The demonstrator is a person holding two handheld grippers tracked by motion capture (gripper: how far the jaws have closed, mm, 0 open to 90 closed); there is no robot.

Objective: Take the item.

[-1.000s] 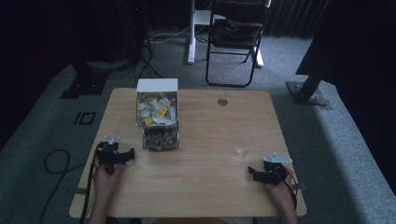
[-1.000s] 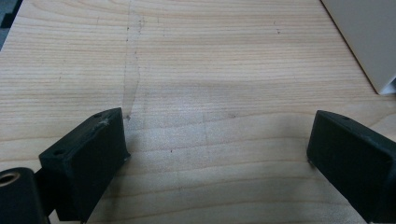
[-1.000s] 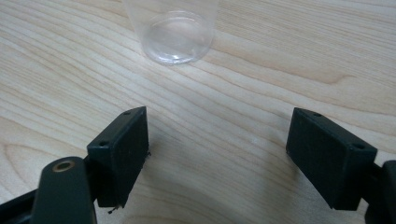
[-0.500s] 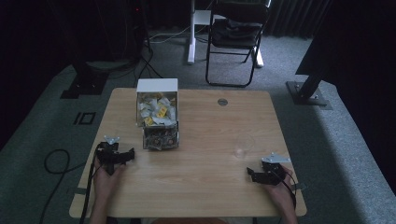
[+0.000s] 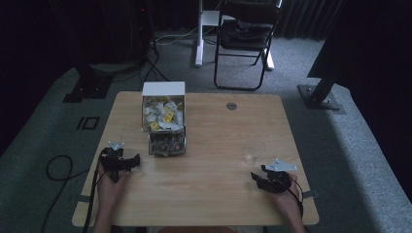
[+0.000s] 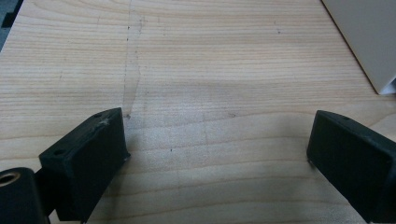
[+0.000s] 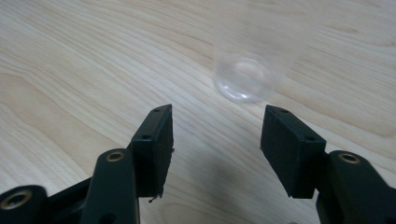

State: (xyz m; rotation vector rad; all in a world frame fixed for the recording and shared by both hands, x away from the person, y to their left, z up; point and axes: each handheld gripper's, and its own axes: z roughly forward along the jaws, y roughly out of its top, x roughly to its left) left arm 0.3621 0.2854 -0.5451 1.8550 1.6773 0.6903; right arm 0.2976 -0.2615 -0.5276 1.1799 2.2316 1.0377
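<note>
Wood table [image 5: 209, 194] from above: cup [image 5: 253, 152] stood just beyond the right gripper [image 5: 262, 180]. Left gripper [image 6: 215, 149] gaped over bare wood. Right gripper view: jaws, just narrowing, empty; better to centre on the cup [image 7: 245, 77] before squeezing.

table [image 5: 209, 194]: light wood, with fine brown grain lines
cup [image 7: 246, 70]: clear, no colour
right gripper [image 7: 215, 135]: black, with brass-coloured screw holes
left gripper [image 6: 217, 149]: black
box [image 5: 163, 89]: white, holding white and yellow packets
chair [image 5: 244, 34]: black
floor [image 5: 359, 145]: grey carpet
</note>
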